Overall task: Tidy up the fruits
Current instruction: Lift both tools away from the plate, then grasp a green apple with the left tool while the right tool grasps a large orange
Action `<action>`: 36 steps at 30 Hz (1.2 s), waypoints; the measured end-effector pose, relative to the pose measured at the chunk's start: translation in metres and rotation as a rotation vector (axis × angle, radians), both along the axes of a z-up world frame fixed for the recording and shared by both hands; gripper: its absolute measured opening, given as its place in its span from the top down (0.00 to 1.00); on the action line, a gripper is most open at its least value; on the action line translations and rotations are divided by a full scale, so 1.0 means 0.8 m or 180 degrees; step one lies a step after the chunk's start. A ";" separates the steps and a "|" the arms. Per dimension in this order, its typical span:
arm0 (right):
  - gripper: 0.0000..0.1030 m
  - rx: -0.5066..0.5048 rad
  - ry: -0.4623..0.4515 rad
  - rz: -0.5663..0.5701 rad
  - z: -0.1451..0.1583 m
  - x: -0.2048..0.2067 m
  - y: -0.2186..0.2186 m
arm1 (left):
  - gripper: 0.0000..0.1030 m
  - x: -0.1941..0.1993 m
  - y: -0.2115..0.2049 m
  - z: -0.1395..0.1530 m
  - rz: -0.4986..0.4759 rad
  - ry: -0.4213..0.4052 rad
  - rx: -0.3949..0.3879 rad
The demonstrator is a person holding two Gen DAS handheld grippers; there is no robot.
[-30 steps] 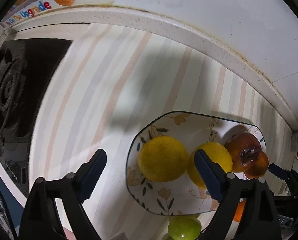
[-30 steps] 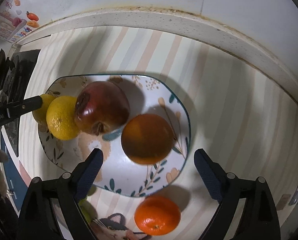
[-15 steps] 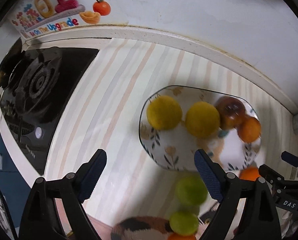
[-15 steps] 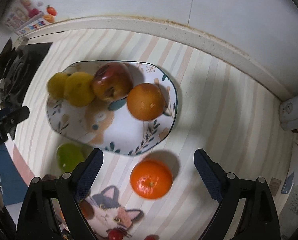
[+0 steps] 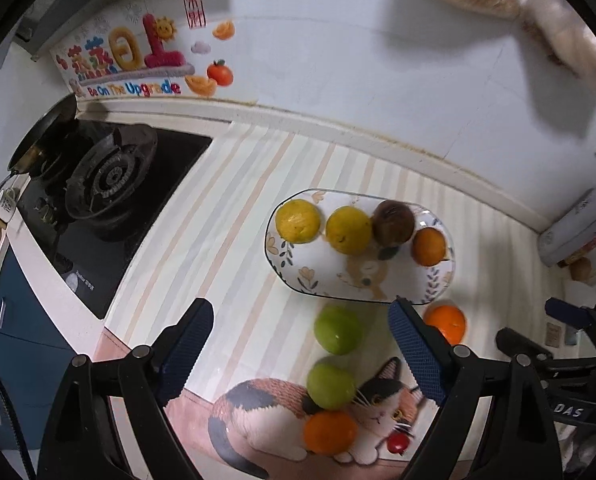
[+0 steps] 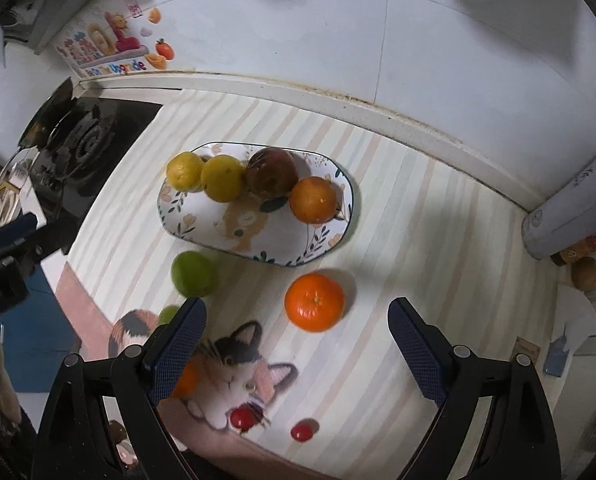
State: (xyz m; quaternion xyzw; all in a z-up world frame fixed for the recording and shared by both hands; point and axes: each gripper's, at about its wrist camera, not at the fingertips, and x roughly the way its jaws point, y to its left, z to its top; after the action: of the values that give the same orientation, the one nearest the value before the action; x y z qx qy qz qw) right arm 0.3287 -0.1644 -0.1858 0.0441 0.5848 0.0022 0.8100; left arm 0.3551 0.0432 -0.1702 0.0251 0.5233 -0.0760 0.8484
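Note:
A floral oval plate (image 5: 329,284) (image 6: 202,236) on the striped counter holds two yellow fruits (image 5: 298,221) (image 6: 222,178), a dark red fruit (image 5: 393,222) (image 6: 272,178) and an orange (image 5: 429,247) (image 6: 313,199). In front of the plate lie two green fruits (image 5: 337,330) (image 6: 192,273), a tangerine (image 5: 445,322) (image 6: 314,302) and another orange (image 5: 329,432). My left gripper (image 5: 299,354) is open and empty, raised above the near fruits. My right gripper (image 6: 296,350) is open and empty, raised above the cat picture.
A black gas hob (image 5: 106,188) (image 6: 82,140) sits at the left. A cat-print mat (image 6: 234,364) carries two small red fruits (image 6: 242,418). A rolled package (image 6: 569,208) and a brown fruit (image 6: 585,273) lie at the right by the wall.
Both grippers have pulled up and back from the plate, still open. The fruits in front of the plate and the hob have come into view.

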 end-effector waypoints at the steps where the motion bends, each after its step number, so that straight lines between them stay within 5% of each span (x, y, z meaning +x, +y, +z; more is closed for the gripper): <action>1: 0.08 0.0018 -0.0013 0.0009 0.004 -0.004 0.000 | 0.13 -0.006 0.000 0.006 -0.0003 -0.0043 0.0008; 16: 0.08 0.0177 -0.0424 0.0111 0.107 -0.075 0.003 | 0.13 -0.086 -0.003 0.066 -0.0031 -0.0205 -0.0196; 22: 0.08 0.0328 -0.0477 0.0098 0.119 -0.083 0.002 | 0.13 -0.098 -0.004 0.075 -0.0016 -0.0245 -0.0265; 26: 0.08 0.0357 -0.0391 -0.0008 0.097 -0.068 -0.010 | 0.13 -0.087 -0.003 0.063 0.0017 -0.0211 -0.0279; 29: 0.08 0.0398 -0.0216 -0.0142 0.058 -0.047 -0.025 | 0.01 -0.065 -0.005 0.032 0.0051 -0.0101 -0.0160; 36: 0.08 0.0549 0.0254 -0.0434 -0.059 -0.001 -0.050 | 0.01 0.000 -0.012 -0.096 0.0106 0.0648 0.0005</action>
State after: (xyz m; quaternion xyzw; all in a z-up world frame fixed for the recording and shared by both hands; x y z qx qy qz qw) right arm 0.3283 -0.2042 -0.2330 0.1534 0.6099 -0.0043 0.7775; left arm 0.3554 0.0339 -0.2473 0.0092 0.6072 -0.0636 0.7919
